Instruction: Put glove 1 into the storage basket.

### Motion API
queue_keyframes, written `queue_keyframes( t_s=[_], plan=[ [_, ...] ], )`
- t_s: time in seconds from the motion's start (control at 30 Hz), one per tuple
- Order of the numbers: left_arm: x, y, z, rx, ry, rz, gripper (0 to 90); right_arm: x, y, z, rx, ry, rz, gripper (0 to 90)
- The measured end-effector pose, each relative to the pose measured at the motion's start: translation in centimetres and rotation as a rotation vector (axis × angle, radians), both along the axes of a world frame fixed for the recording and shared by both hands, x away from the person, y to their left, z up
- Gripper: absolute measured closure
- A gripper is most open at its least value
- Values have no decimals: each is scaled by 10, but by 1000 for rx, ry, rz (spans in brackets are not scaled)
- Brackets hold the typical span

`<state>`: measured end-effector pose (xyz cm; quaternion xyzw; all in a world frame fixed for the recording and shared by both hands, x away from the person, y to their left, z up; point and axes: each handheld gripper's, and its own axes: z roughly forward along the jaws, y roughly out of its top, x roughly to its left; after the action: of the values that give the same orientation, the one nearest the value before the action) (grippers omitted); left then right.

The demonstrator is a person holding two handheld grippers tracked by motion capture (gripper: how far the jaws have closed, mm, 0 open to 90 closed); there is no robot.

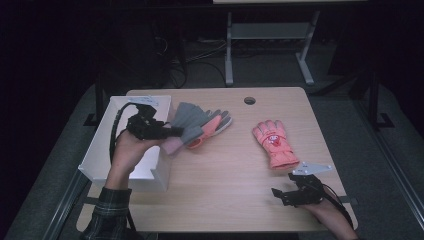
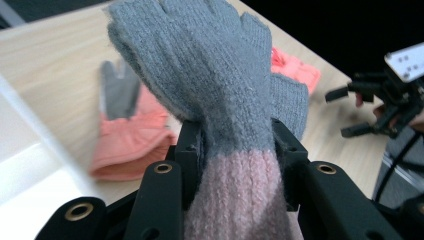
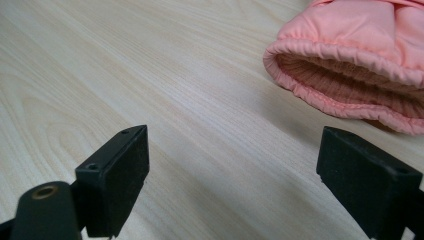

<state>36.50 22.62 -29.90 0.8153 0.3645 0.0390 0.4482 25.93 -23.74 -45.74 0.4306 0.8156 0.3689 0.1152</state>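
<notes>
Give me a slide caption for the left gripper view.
Left gripper clamps a grey-and-pink knitted glove above the wooden table.

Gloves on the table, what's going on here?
A person works with a gripper in each hand. The left gripper is shut on a grey knit glove with a pink cuff, holding it off the table beside the white box. An orange-and-grey glove lies on the table just past it. The right gripper rests open near the cuff of a pink padded glove, not touching it.
</notes>
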Motion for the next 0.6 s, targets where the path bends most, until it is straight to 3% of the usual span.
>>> queue_keyframes(
  t_s=[0.07,0.33,0.53,0.6],
  plan=[
    [1,10,0,9,-9,27,643,0,0,0,2,2,0,132],
    [5,48,-2,-20,-7,137,643,0,0,0,2,-2,3,132],
    [4,67,1,-43,-25,189,643,0,1,0,6,2,2,132],
    [3,73,2,-30,-34,204,643,-1,1,1,9,3,1,132]
  ],
)
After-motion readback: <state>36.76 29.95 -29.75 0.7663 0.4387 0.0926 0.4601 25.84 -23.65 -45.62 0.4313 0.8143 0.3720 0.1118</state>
